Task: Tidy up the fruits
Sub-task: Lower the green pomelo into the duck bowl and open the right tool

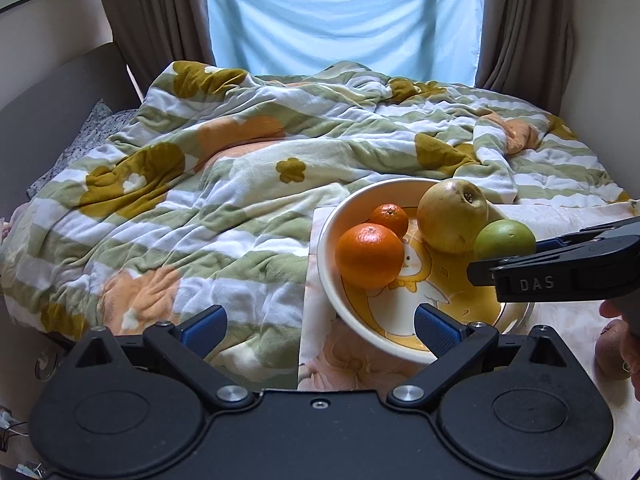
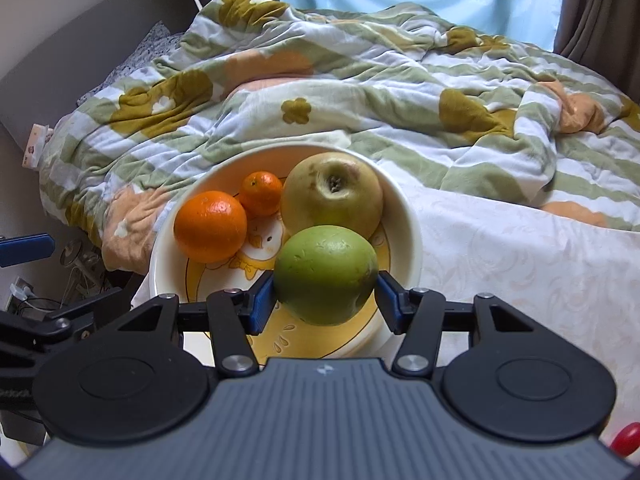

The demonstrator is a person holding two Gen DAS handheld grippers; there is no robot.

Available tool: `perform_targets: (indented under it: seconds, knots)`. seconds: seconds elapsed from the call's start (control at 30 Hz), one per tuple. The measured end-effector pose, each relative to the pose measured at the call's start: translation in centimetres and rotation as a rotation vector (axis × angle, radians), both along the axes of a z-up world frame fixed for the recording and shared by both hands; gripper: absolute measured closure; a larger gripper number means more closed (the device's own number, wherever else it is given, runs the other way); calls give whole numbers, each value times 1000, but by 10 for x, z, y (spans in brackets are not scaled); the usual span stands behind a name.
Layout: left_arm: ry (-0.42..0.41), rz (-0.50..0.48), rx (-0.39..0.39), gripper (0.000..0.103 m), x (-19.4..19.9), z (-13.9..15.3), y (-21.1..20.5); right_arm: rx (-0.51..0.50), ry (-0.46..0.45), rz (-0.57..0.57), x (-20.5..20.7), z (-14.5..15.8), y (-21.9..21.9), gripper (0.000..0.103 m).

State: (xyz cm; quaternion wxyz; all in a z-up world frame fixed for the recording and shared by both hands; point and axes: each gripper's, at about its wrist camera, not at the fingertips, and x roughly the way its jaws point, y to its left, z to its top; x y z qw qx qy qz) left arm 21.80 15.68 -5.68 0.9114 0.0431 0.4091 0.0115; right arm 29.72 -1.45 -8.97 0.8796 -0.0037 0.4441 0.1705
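Note:
A cream bowl (image 2: 160, 264) with a cartoon print holds a large orange (image 2: 210, 226), a small tangerine (image 2: 261, 193) and a big yellow-green pear (image 2: 332, 194). My right gripper (image 2: 326, 300) is shut on a green round fruit (image 2: 326, 274), its blue pads pressing both sides, over the bowl's near part and just in front of the pear. In the left wrist view, the bowl (image 1: 326, 240) lies ahead to the right. The green fruit (image 1: 505, 238) shows there in the right gripper (image 1: 516, 258). My left gripper (image 1: 320, 330) stands wide open with nothing between its fingers, near the bowl's left rim.
The bowl sits on a table with a white patterned cloth (image 2: 520, 260). Behind and to the left lies a bed with a rumpled flowered blanket (image 1: 200, 200). A brown fruit (image 1: 612, 352) rests by a hand at the right edge. A red object (image 2: 626, 438) peeks in at bottom right.

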Motion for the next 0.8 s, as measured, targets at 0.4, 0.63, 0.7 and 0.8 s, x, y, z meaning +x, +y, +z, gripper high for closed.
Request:
perform_targets:
  seconds: [0.4,0.63,0.7,0.8]
  knots:
    - [-5,21,-2,1,-15,4,-2,-40,-42,27,-5,-2,5,1]
    - [-18,28,-12,1,-31,17,-4,-10,-49,-22,-17,12,-10,0]
    - [-20,22,-15,1,-35,22,-6,2,-44,-33,-22,16,-14,0]
    - [-40,7,-2,1,-44,31,-10,16,-33,-40,-36,23,-18,0]
